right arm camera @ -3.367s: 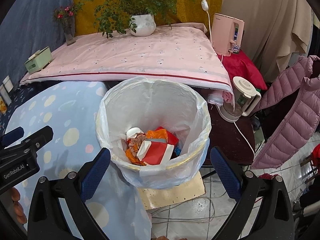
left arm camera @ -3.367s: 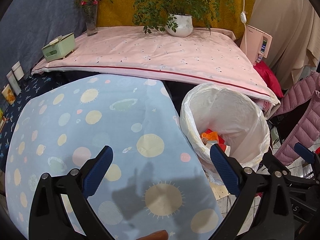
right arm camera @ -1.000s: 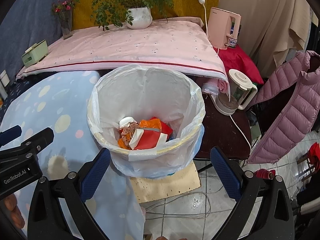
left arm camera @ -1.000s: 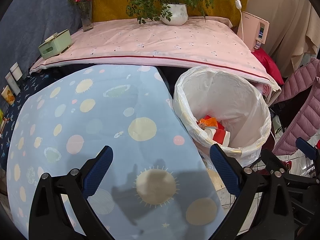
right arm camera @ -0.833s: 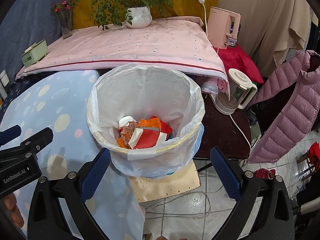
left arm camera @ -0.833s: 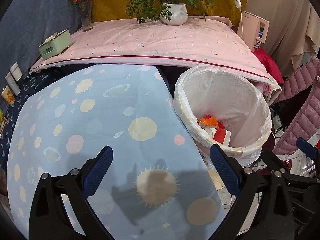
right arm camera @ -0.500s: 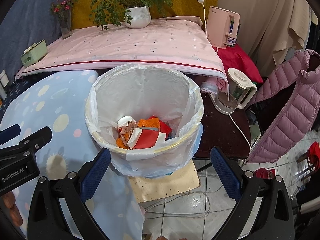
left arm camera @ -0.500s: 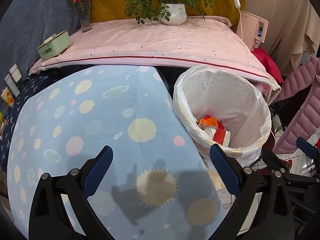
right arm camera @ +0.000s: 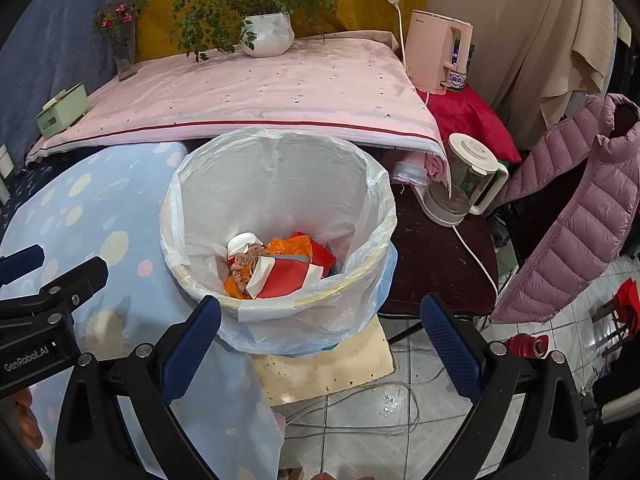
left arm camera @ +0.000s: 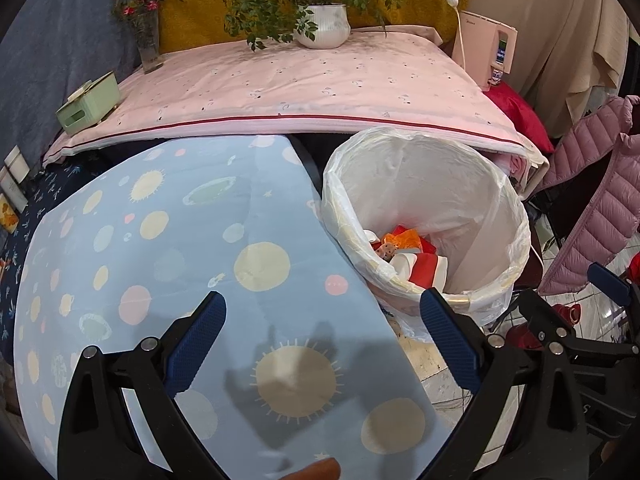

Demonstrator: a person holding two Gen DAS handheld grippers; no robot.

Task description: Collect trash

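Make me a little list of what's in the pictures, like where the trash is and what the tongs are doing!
Trash spot: white-lined trash bin beside the blue dotted table
Trash inside: red-and-white carton, orange wrapper, crumpled bits
Left tongs: open, holding nothing, above the blue table
Right tongs: open, holding nothing, pointing at the bin
Trash on the blue table: none visible
Behind: pink-covered table with potted plant, flower vase, green box
Right of bin: kettle, purple jacket
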